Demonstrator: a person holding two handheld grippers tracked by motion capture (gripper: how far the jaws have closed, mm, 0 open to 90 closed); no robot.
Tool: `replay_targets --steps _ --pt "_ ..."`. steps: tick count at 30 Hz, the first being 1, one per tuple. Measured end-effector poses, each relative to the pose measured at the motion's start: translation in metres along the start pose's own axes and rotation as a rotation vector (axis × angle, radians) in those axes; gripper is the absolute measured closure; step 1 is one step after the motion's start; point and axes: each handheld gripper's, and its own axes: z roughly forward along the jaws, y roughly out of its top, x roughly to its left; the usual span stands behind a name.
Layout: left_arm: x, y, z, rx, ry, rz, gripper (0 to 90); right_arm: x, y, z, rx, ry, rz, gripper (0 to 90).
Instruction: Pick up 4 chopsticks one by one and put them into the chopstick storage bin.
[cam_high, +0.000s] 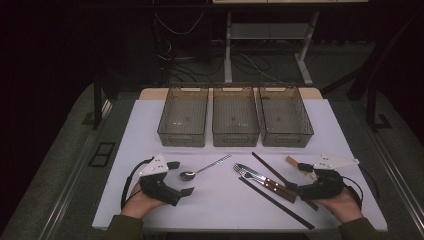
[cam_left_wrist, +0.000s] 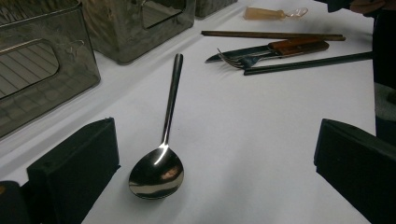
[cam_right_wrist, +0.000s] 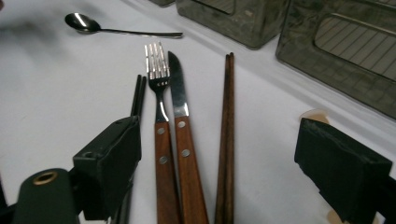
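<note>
L tongs (cam_left_wrist: 217, 163) open by spoon (cam_left_wrist: 159, 170), R tongs (cam_right_wrist: 217, 172) open

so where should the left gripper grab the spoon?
Probably the handle, not the bowl. The spoon lies flat, its thin straight handle running away from the open left gripper. Come from above, one jaw each side of the handle; the rounded bowl would likely slip.

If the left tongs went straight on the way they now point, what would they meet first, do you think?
Most likely the spoon: its bowl lies on the table just ahead, between the open left tongs, though depth is hard to judge.
</note>
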Motion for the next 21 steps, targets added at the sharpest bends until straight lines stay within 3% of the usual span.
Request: replay_targets --steps 5,14,21 --pt "0.0 -0.001 -0.001 0.0 -0.002 0.002 0.0 -0.008 0.005 0.007 0.032 -0.018 0.021 27.1" --pt "0.001 0.0 0.0 0.0 -0.001 0.001 0.0 -0.013 0.014 0.02 0.069 -0.006 0.029 46.6" --pt "0.002 -0.001 0.0 0.002 -0.004 -0.004 0.0 -0.016 0.021 0.033 0.1 -0.039 0.03 62.9"
